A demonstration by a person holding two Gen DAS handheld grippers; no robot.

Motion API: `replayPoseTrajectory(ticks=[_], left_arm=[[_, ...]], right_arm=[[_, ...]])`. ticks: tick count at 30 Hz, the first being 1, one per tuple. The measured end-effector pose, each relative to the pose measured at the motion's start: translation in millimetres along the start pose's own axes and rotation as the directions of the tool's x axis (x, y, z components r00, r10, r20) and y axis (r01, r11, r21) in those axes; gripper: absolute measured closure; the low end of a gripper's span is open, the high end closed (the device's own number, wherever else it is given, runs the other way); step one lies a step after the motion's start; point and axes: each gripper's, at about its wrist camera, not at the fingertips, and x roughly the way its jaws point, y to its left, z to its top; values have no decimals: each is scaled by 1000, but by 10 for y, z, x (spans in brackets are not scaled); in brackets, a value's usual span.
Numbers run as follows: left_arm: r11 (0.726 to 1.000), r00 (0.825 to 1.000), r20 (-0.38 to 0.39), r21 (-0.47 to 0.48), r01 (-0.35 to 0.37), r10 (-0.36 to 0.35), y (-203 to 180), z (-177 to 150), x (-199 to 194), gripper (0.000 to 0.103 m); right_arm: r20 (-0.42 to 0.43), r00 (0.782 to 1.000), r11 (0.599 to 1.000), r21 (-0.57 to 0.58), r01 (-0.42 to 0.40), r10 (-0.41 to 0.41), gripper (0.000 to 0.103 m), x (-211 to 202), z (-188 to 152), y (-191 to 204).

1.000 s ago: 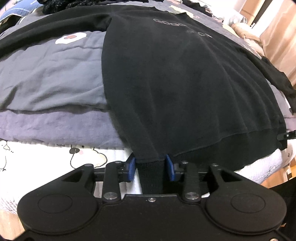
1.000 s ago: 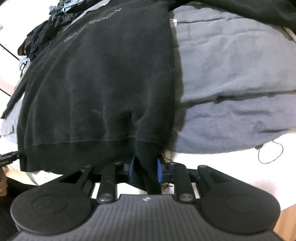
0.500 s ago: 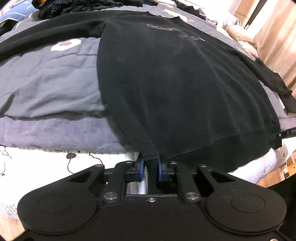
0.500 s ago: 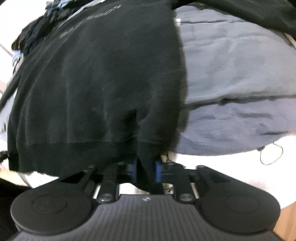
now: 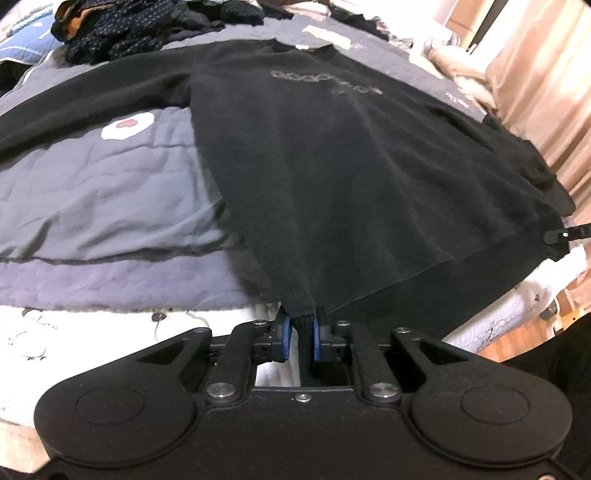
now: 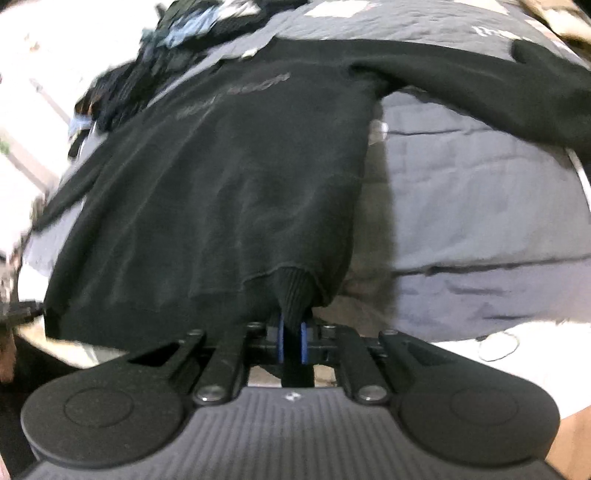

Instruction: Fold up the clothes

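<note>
My left gripper [image 5: 300, 339] was clamped on the ribbed hem at the near left corner of the black sweatshirt [image 5: 351, 177], the blue pads [image 5: 285, 339] pressing the knit from both sides. My right gripper [image 6: 291, 341] was likewise closed tight on the hem at the near right corner, a bunch of ribbing pinched between its blue pads [image 6: 280, 341]. The sweatshirt lay front up on the grey quilt [image 5: 92, 192], its collar at the far end and its hem hanging just over the near edge of the bed. Pale lettering [image 5: 325, 79] ran across the chest. One sleeve [image 5: 74, 107] stretched out to the left over the quilt, beside a white patch with a red heart [image 5: 127, 125]. The other sleeve [image 6: 498, 96] reached away to the right. Between my two grips the hem band [image 5: 443, 284] sagged in a shallow curve. A heap of dark clothes [image 5: 122, 33] sat at the far left of the bed, beyond the sweatshirt. A beige curtain [image 5: 546, 81] hung at the far right. The right-hand view was blurred, so finer detail there I could not tell.
</note>
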Motion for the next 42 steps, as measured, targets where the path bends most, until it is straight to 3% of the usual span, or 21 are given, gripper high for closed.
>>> replayPoseTrajectory(ticks=[5, 7, 10, 14, 18, 22, 25, 27, 31, 34, 37, 42], left_arm=[[999, 997, -70, 1, -35, 35, 40, -19, 215, 91], [999, 997, -63, 6, -53, 54, 62, -30, 185, 91], [997, 995, -53, 13, -80, 81, 94, -47, 140, 78], [993, 992, -40, 22, -116, 117, 136, -69, 79, 74], [992, 992, 16, 4, -129, 129, 201, -6, -69, 74], [995, 989, 113, 6, -99, 98, 106, 144, -225, 52], [993, 981, 172, 59, -98, 86, -84, 220, -233, 51], [997, 976, 212, 55, -62, 49, -164, 265, -192, 51], [999, 973, 229, 32, -28, 20, -252, 376, -22, 51], [1000, 975, 223, 18, -21, 16, -256, 420, 85, 49], [999, 971, 237, 4, -33, 31, -223, 450, 135, 38], [998, 969, 240, -14, -56, 58, -111, 579, 263, 38]], right_arm=[[-118, 990, 995, -58, 76, -83, 95, 283, 6, 38], [-155, 980, 990, -85, 110, -122, 94, 398, -13, 52], [-203, 956, 971, -154, 183, -213, 91, 532, -54, 88], [-161, 930, 925, -251, 286, -331, 90, 438, -100, 66], [-44, 958, 952, -132, 277, -284, 84, 89, 0, -61], [86, 970, 971, -49, 233, -229, 76, -80, 158, -11], [159, 975, 985, -48, 164, -155, 71, -7, 265, 215], [208, 973, 992, -52, 116, -102, 62, 52, 338, 370], [281, 959, 996, -74, 39, -17, 55, 224, 486, 696], [307, 952, 995, -98, 23, 9, 49, 381, 627, 870], [339, 940, 995, -96, 15, 19, 45, 475, 746, 954], [375, 926, 998, -57, -7, 28, 43, 664, 1004, 989]])
